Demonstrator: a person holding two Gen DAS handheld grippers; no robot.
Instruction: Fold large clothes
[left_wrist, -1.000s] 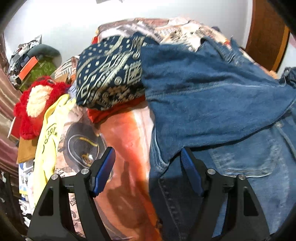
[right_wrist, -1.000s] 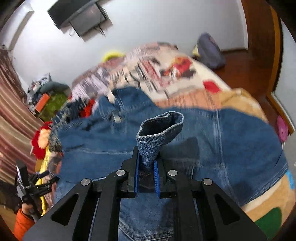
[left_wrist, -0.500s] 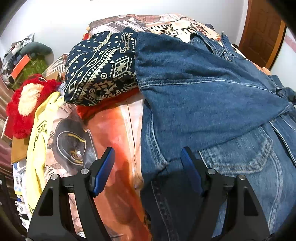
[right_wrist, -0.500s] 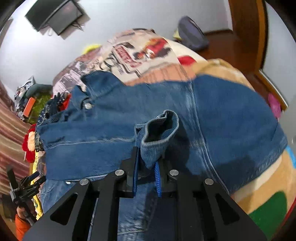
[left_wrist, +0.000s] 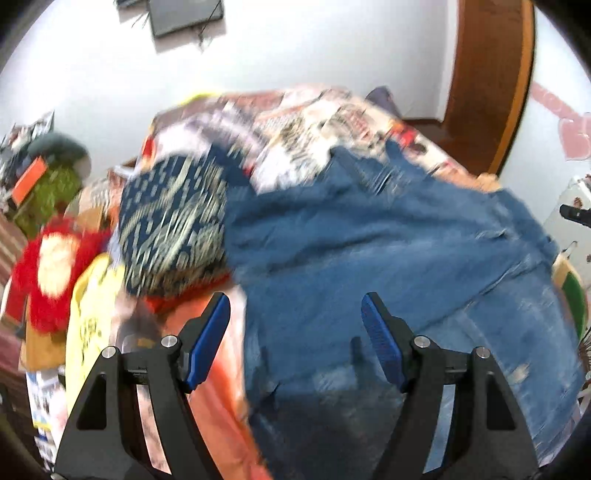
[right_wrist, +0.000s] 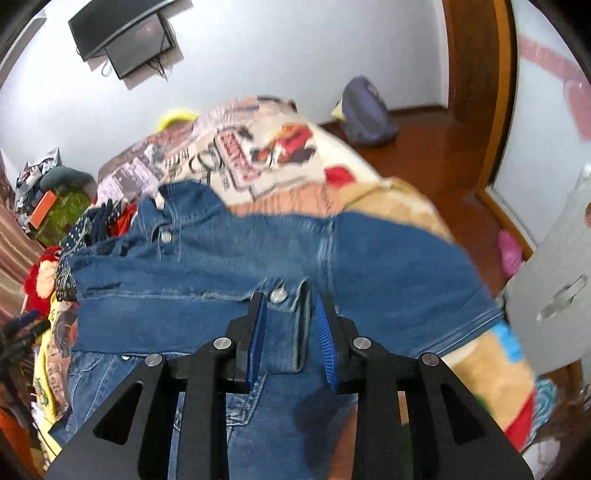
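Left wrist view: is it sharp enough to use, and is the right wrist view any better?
Left wrist view: the bed, the patterned cloth and the denim jacket are smeared by motion blur; only the left gripper is crisp. Right wrist view: sharper, cuff button and seams readable, with blur toward the bedspread and edges. Both show fisheye bending and dark corners.

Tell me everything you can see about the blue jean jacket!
The jean jacket is blue denim with pale stitched seams and silver snap buttons. It lies spread on the picture-printed bedspread, one part folded across the front. A buttoned cuff sits between the opening right tongs, whose pads look clear of it. Its far edge rests against a navy patterned cloth.
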